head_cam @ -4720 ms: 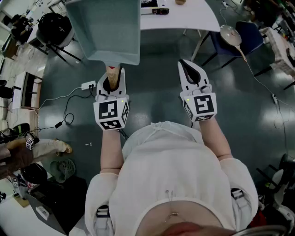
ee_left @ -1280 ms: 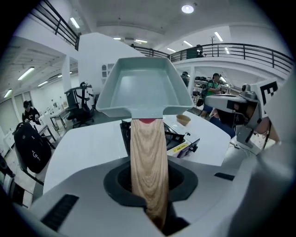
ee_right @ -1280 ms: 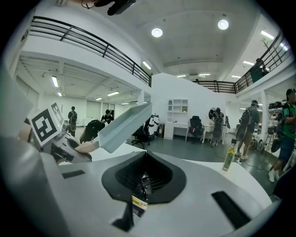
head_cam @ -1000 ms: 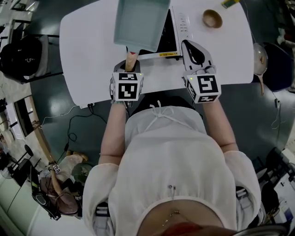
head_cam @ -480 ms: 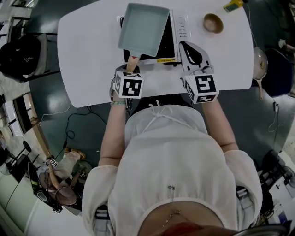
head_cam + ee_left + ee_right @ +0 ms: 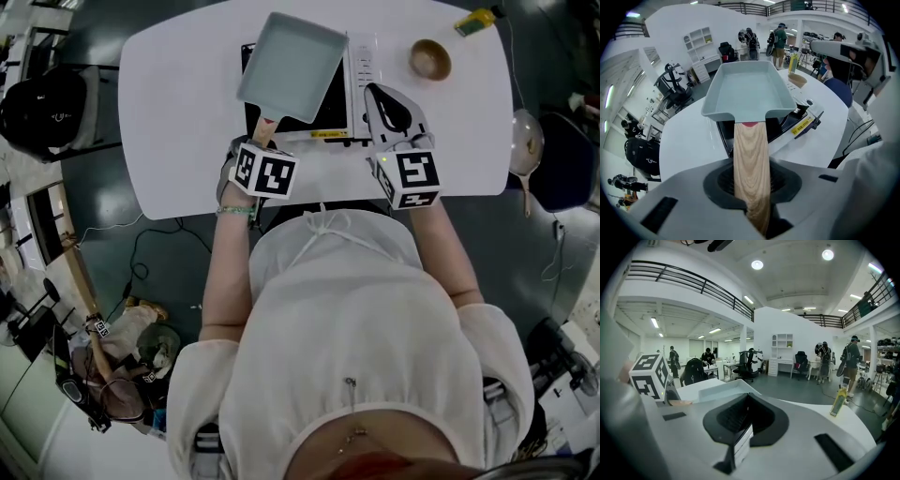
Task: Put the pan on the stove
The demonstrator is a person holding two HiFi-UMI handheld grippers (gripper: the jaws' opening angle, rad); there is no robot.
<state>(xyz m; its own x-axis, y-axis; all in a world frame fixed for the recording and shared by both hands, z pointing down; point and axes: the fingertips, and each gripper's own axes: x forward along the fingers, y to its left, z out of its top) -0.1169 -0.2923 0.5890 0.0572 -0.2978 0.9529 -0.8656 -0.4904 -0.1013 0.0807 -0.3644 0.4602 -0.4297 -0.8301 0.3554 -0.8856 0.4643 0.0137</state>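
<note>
The pale blue rectangular pan [image 6: 291, 66] lies over the black stove [image 6: 330, 111] on the white table, tilted a little to the left. Its wooden handle [image 6: 269, 128] points back at me. My left gripper [image 6: 265, 134] has that handle [image 6: 751, 154] between its jaws, which are opening; the pads still look closed against the wood. In the left gripper view the pan [image 6: 745, 91] covers most of the stove [image 6: 787, 123]. My right gripper [image 6: 380, 94] hovers shut and empty over the stove's right edge, beside the pan [image 6: 712, 387].
A wooden bowl [image 6: 431, 59] and a yellow-green bottle [image 6: 476, 19] stand at the table's far right. Bare white tabletop [image 6: 178, 122] lies left of the stove. The table's near edge runs just behind both grippers. Chairs and people are in the room beyond.
The pan has come down from above the stove's near edge and now lies over the stove. My left gripper moved slightly left with the handle; the right gripper barely moved.
</note>
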